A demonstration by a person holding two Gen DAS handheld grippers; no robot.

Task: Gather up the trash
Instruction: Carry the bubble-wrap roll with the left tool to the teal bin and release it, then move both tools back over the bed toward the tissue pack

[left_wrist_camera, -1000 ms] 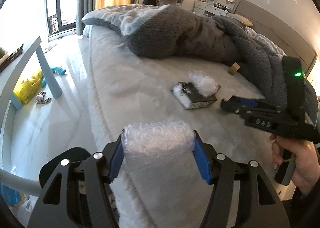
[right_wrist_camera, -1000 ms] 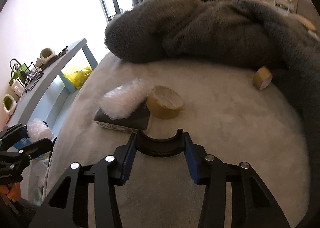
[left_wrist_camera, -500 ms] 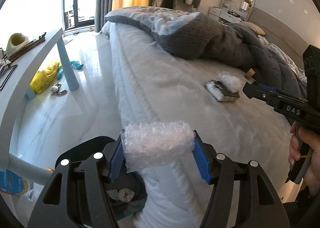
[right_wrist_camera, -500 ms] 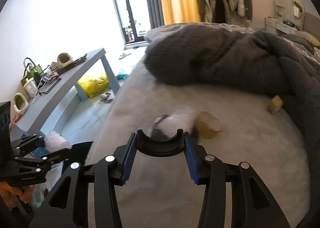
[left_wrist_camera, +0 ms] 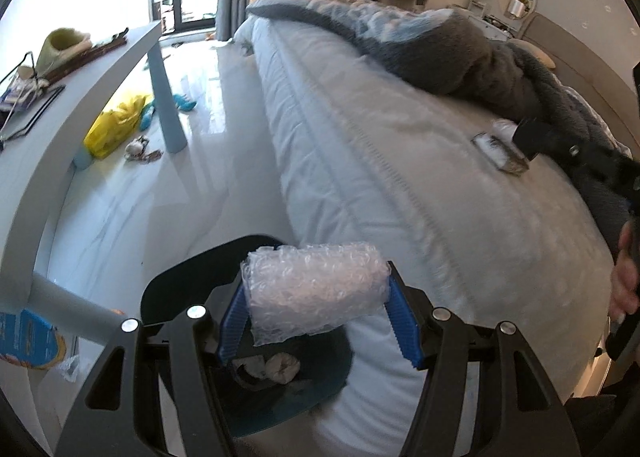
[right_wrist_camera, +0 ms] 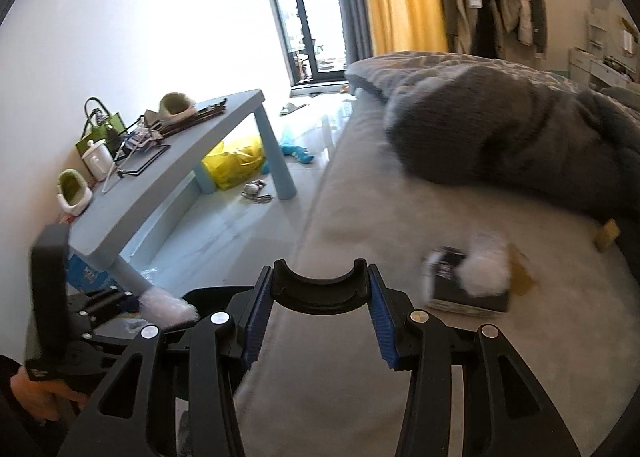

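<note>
A roll of bubble wrap [left_wrist_camera: 316, 289] sits crosswise between the blue pads [left_wrist_camera: 232, 321] of the left gripper [left_wrist_camera: 318, 315], both pads pressed against its ends, so the gripper is clamped on it. It hangs at the edge of the bed [left_wrist_camera: 400, 161], right above a dark bin [left_wrist_camera: 280, 385] on the floor that has crumpled tissues [left_wrist_camera: 276, 367] in it. The right gripper [right_wrist_camera: 318, 315] is held over the bed; a black curved piece [right_wrist_camera: 320, 291] spans between its blue pads near their tips (whether it is part of the tool or something held, I cannot tell), so I cannot say whether it is open or gripping. On the bed further in lies a black box [right_wrist_camera: 464, 291] with a second wad of bubble wrap [right_wrist_camera: 486, 271] on top, blurred, and a tape roll [right_wrist_camera: 520, 275] just behind it. A grey blanket [right_wrist_camera: 520, 125] is heaped beyond. A light blue table [right_wrist_camera: 180, 161] stands by the wall with clutter on it, and a yellow bag [right_wrist_camera: 236, 163] lies on the floor beneath it.
</note>
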